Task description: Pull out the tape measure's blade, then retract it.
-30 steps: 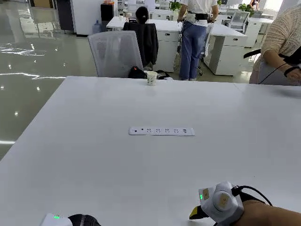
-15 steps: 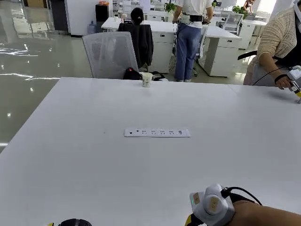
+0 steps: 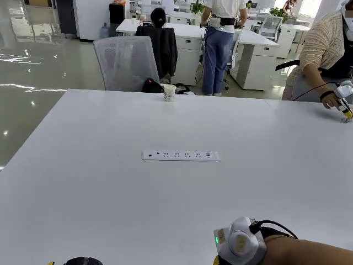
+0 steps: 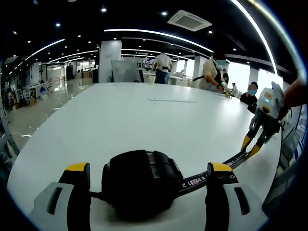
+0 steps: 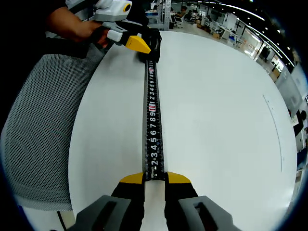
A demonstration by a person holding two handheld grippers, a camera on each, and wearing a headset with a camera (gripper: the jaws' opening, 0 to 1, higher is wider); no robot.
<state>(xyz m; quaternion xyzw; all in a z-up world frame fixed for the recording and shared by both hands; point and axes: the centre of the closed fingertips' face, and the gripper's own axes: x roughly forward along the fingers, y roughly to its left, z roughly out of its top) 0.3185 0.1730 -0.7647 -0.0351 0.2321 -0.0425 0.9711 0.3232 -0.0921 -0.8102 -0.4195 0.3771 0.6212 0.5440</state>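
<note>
In the left gripper view the black tape measure case (image 4: pixel 142 180) sits on the white table, held between the yellow-tipped jaws of my left gripper (image 4: pixel 148 169), which is shut on it. The blade (image 5: pixel 153 110) lies pulled out flat along the table's near edge. My right gripper (image 5: pixel 155 179) is shut on the blade's end, near the low numbers. From the left gripper view the right gripper (image 4: pixel 257 139) stands at the blade's far end. In the head view the right gripper (image 3: pixel 218 259) is at the bottom edge, with the case (image 3: pixel 83 260) at bottom left.
A white power strip (image 3: pixel 180 156) lies mid-table, with a paper cup (image 3: pixel 169 92) at the far edge. A person (image 3: pixel 331 49) at the far right works with a gripper on the table. A grey mesh chair (image 5: pixel 43 125) stands just below the near edge.
The head camera has shifted, so everything sits a little left. My right gripper has drifted slightly left and lower against the power strip. The left gripper's body has slipped below the picture.
</note>
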